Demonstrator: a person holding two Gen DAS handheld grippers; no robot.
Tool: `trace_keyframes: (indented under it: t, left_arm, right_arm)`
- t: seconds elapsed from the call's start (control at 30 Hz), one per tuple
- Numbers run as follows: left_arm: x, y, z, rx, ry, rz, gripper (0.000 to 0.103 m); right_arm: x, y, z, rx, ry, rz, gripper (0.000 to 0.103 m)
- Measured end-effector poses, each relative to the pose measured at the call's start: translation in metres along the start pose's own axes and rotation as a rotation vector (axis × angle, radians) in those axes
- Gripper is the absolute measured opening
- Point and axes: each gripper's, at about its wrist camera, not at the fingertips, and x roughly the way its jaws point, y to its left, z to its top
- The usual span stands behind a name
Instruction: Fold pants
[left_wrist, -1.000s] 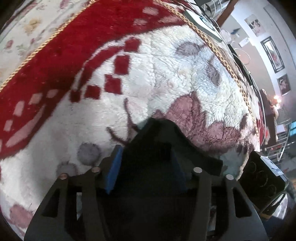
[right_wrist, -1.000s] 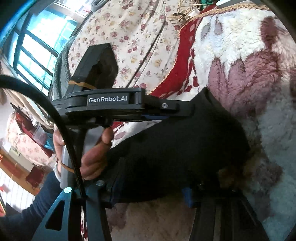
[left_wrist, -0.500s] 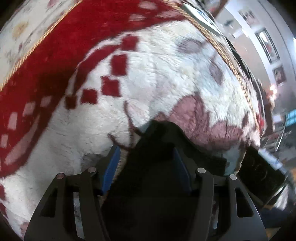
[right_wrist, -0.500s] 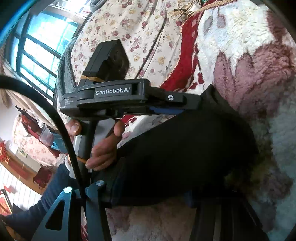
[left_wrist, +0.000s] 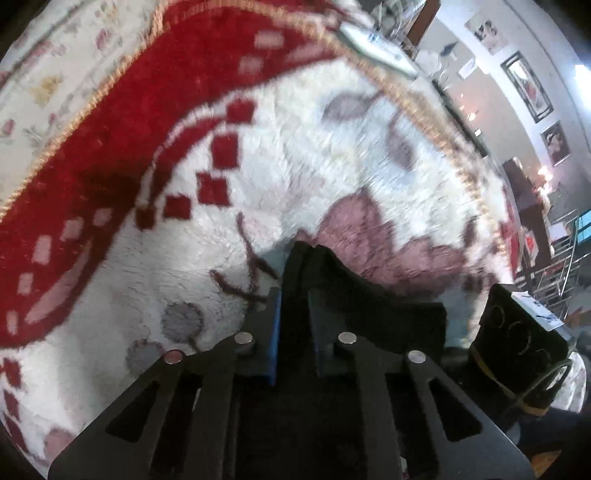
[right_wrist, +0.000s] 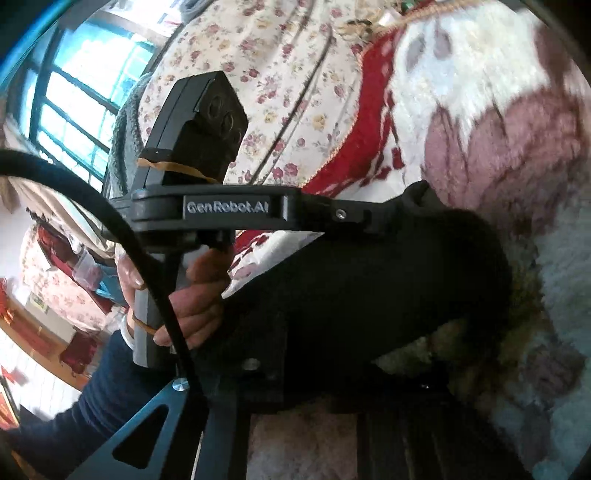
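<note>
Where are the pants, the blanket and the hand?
pants (right_wrist: 388, 280): right wrist view, middle of the black cloth.
blanket (left_wrist: 303, 158): left wrist view, white fleece patch.
hand (right_wrist: 192, 299): right wrist view, fingers around the handle.

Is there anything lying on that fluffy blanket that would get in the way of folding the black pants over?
Nothing visible does. The left gripper has just closed on an edge of the black pants, and the right gripper's jaws have also been closing on the cloth. The blanket beyond the pants looks bare of loose objects.

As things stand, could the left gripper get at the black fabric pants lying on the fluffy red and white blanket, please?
Probably yes: the left gripper has just closed on a fold of the black fabric pants, nothing between them on the fluffy blanket.
</note>
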Motion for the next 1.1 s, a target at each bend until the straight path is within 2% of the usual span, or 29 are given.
trace_keyframes:
  t: [0.2, 0.33, 0.4, 0.6, 0.77, 0.8, 0.87, 0.93, 0.97, 1.1]
  left_arm:
    - [-0.062, -0.019, -0.021, 0.0, -0.113, -0.003, 0.012]
    - [-0.109, -0.023, -0.038, -0.007, -0.177, 0.026, 0.012]
    - [-0.117, -0.028, -0.048, -0.026, -0.202, 0.04, 0.012]
    - [-0.177, -0.012, -0.115, -0.116, -0.311, 0.086, 0.012]
    - [-0.216, 0.022, -0.188, -0.259, -0.394, 0.123, 0.012]
    - [-0.219, 0.03, -0.202, -0.295, -0.405, 0.134, 0.012]
    - [-0.227, 0.05, -0.233, -0.386, -0.422, 0.156, 0.012]
    - [-0.237, 0.069, -0.26, -0.482, -0.452, 0.19, 0.012]
    - [-0.242, 0.076, -0.273, -0.52, -0.464, 0.206, 0.012]
    - [-0.262, 0.085, -0.316, -0.596, -0.523, 0.204, 0.012]
  right_arm:
    - [-0.014, 0.044, 0.01, -0.155, -0.059, 0.007, 0.01]
    - [-0.016, 0.079, 0.013, -0.242, -0.064, 0.048, 0.01]
    - [-0.013, 0.1, 0.011, -0.298, -0.055, 0.055, 0.01]
    - [0.011, 0.163, -0.011, -0.509, 0.01, 0.058, 0.01]
    - [0.055, 0.207, -0.048, -0.696, 0.091, 0.011, 0.011]
    - [0.066, 0.212, -0.057, -0.733, 0.102, -0.008, 0.012]
    - [0.092, 0.219, -0.077, -0.789, 0.135, -0.048, 0.022]
    - [0.113, 0.22, -0.092, -0.787, 0.191, -0.024, 0.051]
    - [0.113, 0.222, -0.097, -0.778, 0.194, 0.001, 0.055]
    - [0.101, 0.224, -0.095, -0.727, 0.223, 0.135, 0.055]
